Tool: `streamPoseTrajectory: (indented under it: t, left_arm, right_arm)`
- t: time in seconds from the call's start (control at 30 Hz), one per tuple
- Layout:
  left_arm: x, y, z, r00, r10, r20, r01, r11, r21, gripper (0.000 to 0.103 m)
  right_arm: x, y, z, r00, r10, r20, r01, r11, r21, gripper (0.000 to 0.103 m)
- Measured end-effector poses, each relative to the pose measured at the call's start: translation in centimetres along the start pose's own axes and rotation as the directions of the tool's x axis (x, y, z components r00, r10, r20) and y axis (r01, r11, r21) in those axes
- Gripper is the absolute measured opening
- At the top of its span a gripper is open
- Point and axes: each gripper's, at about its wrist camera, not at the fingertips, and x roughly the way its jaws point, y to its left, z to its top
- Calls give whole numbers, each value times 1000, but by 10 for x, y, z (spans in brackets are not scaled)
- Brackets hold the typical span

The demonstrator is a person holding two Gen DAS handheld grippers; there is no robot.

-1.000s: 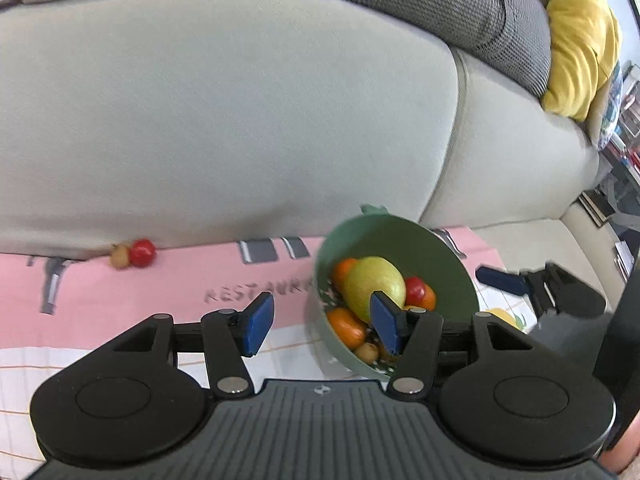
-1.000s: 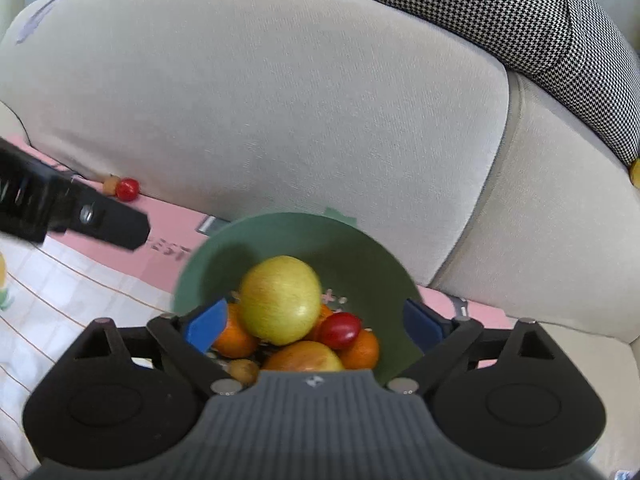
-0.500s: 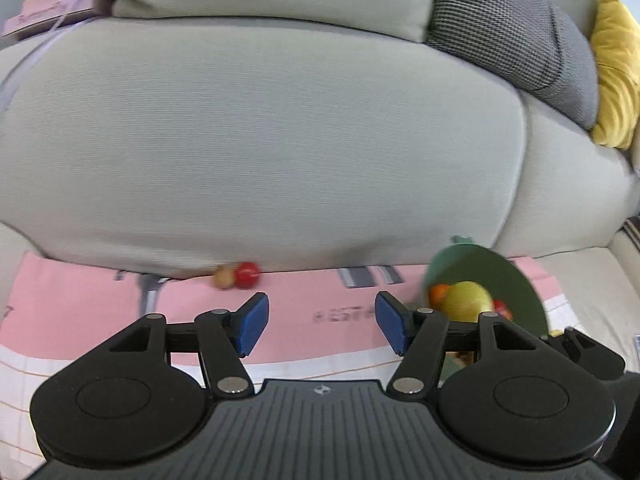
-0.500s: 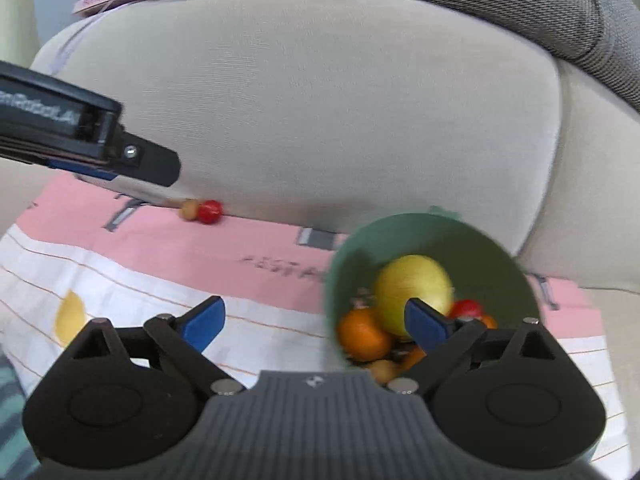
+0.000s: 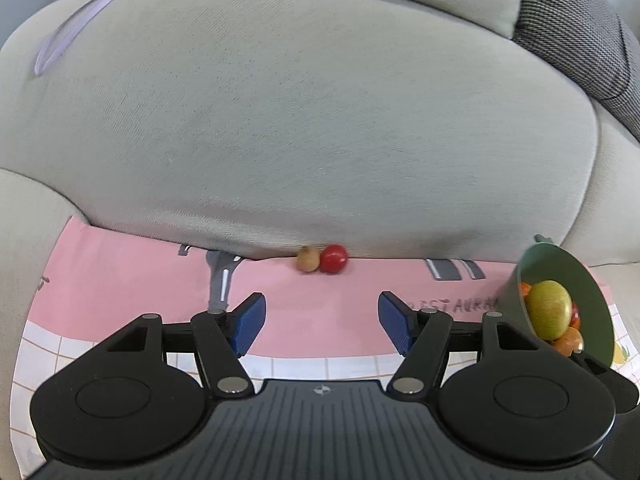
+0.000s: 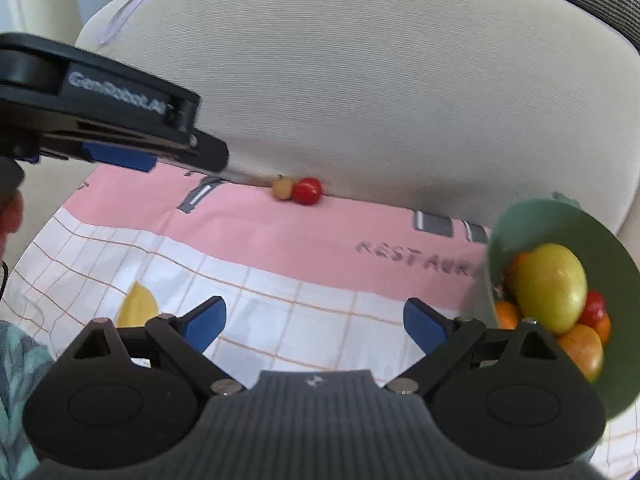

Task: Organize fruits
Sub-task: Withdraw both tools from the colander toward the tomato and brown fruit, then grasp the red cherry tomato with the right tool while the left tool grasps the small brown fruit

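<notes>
Red fruit (image 5: pixel 333 258) touching tan fruit (image 5: pixel 307 259), centre frame, dead ahead of left gripper (image 5: pixel 320 322), released, empty | right view: pair upper centre, right gripper (image 6: pixel 315 322) released, farther; left nearer | green bowl (image 6: pixel 520 224) right edge.

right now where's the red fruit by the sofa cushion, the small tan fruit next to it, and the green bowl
red fruit (image 5: pixel 333 258), left wrist view, middle of its round face
small tan fruit (image 5: pixel 308 259), left wrist view, centre of its body
green bowl (image 6: pixel 532 224), right wrist view, bare inner wall above the fruit
</notes>
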Motion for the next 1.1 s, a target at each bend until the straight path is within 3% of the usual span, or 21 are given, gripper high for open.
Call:
streamPoseTrajectory:
  t: [0.43, 0.7, 1.1]
  left_arm:
    - [35, 28, 0, 1000, -8, 5, 8, 999, -32, 73]
    - [54, 49, -3, 1000, -23, 11, 24, 995, -96, 67]
    - [79, 70, -6, 997, -76, -3, 74, 980, -182, 57]
  right_arm:
    - [47, -1, 32, 1000, -10, 17, 11, 1000, -15, 77]
    - [74, -1, 43, 1000, 22, 11, -21, 999, -45, 57]
    - [115, 8, 58, 998, 47, 37, -42, 992, -117, 43]
